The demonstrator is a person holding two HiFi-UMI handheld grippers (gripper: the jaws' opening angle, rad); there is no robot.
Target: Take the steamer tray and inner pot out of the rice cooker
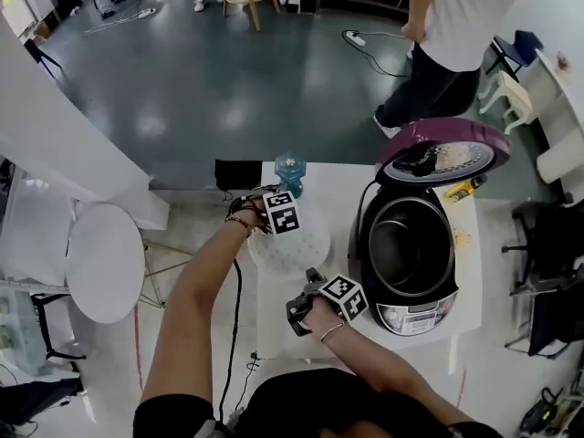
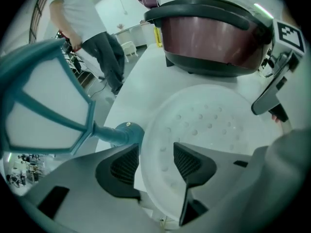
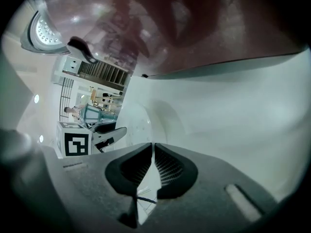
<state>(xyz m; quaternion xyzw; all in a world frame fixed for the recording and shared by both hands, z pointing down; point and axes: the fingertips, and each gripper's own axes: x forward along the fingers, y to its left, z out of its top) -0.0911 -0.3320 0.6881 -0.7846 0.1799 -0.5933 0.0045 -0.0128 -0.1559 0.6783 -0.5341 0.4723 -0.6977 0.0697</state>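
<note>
The white perforated steamer tray (image 1: 290, 252) (image 2: 209, 125) (image 3: 133, 123) lies flat on the white table (image 1: 328, 185), left of the rice cooker (image 1: 412, 286) (image 2: 209, 38). The cooker's maroon lid (image 1: 443, 153) stands up, and the dark inner pot (image 1: 401, 245) sits inside. My left gripper (image 1: 272, 234) (image 2: 156, 154) is open and points steeply down. The tray's near rim runs between its pads with a gap on each side. My right gripper (image 1: 313, 276) (image 3: 153, 152) is shut on nothing, low over the table between the tray and the cooker's front.
A teal wire-frame ornament (image 1: 290, 167) (image 2: 43, 110) stands on the table just beyond the tray. A yellow item (image 1: 461, 190) lies by the cooker's hinge. A person (image 1: 447, 35) stands past the table. A round white stool (image 1: 105, 263) is on the left.
</note>
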